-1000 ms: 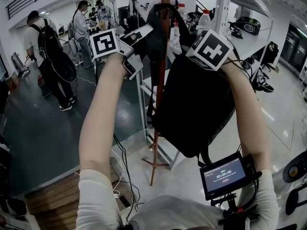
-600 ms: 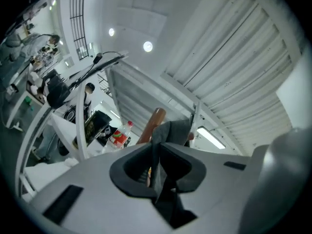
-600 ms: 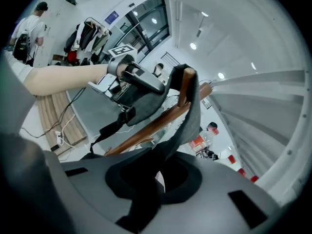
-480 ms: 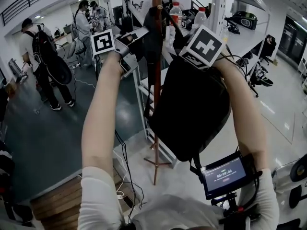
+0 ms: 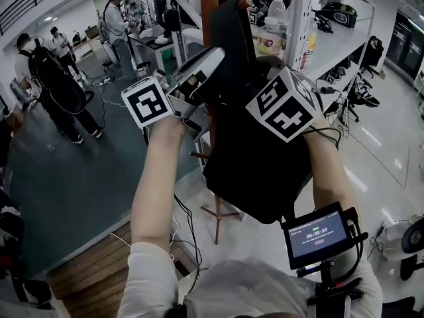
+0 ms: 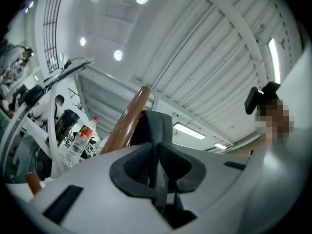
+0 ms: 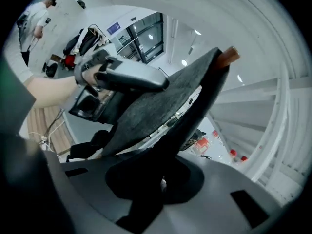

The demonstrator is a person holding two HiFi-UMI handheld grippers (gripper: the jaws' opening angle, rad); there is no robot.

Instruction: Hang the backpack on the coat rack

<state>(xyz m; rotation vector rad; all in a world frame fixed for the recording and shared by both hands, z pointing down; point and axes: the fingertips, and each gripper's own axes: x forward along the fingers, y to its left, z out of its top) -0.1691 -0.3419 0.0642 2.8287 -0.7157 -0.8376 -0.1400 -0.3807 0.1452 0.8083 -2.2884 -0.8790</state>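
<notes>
Dark workshop floor (image 5: 59, 177) fills the left, where several people (image 5: 46, 78) stand well away. Nearer, the left gripper (image 6: 157, 172) points upward. Its fingers are pressed together on a grey strap (image 6: 157, 126) of the backpack (image 5: 258, 171), and the strap runs up from between them. Just behind the strap rises the brown pole of the coat rack (image 5: 209, 2), with its feet on the pale floor below. The black backpack is held high against the pole, with its bottom well clear of the floor. Whether the strap has caught on the rack cannot be told. The right gripper (image 7: 161, 179) has its fingers clamped on dark fabric at the pack's top edge. Behind it stands a white shelf (image 5: 301, 18) carrying bottles (image 5: 278, 8). A small lit screen (image 5: 318, 234) sits low at the right, by the person's chest.
</notes>
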